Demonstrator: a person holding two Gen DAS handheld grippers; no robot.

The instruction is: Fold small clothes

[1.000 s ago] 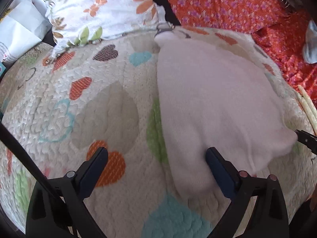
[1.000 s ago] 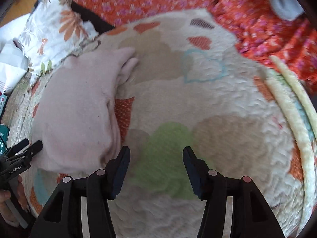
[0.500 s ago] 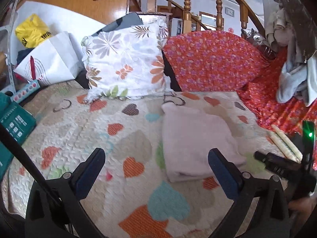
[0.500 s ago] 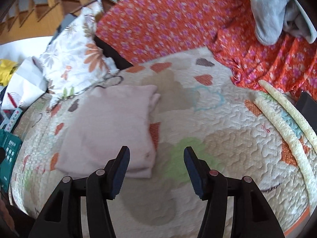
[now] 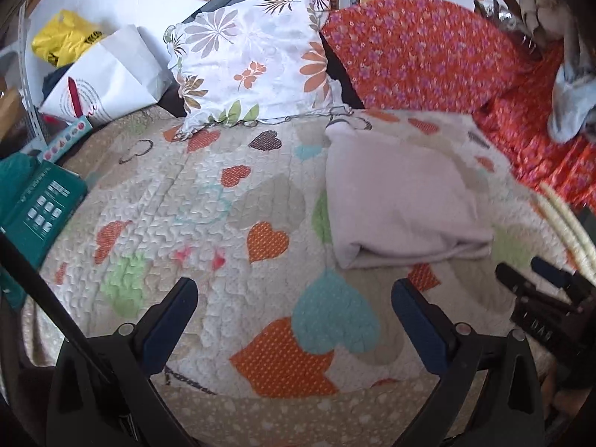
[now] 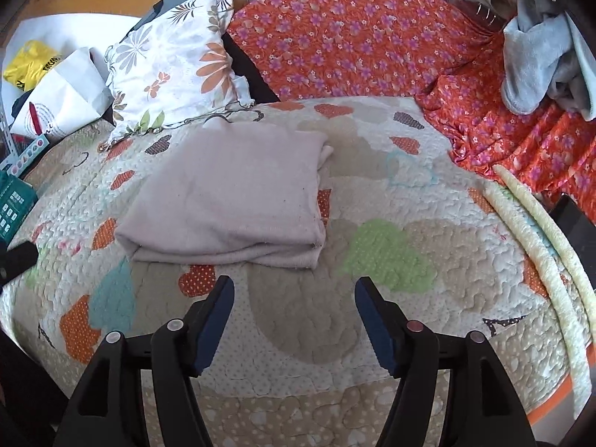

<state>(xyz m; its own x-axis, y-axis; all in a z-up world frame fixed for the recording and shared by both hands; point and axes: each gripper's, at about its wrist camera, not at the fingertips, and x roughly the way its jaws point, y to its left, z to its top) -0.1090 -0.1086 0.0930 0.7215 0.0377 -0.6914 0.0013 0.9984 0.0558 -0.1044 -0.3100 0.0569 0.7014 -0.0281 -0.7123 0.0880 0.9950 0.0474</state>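
Observation:
A pale pink garment [image 5: 398, 197] lies folded into a neat rectangle on the heart-patterned quilt [image 5: 231, 246]; it also shows in the right wrist view [image 6: 231, 193]. My left gripper [image 5: 294, 298] is open and empty, above the quilt's front edge, to the near left of the garment. My right gripper [image 6: 294, 298] is open and empty, just in front of the garment's near right corner. The right gripper's tips also show at the right of the left wrist view [image 5: 532, 272].
A floral pillow [image 5: 253, 63] leans at the back. An orange flowered cover [image 6: 354, 37] drapes the sofa back and right side. A grey cloth [image 6: 540, 63] hangs at the far right. A white bag [image 5: 104, 78] and a green box [image 5: 37, 205] sit at the left.
Both grippers have pulled back and up from the garment, which now lies folded and free. The left gripper was right over it one second ago.

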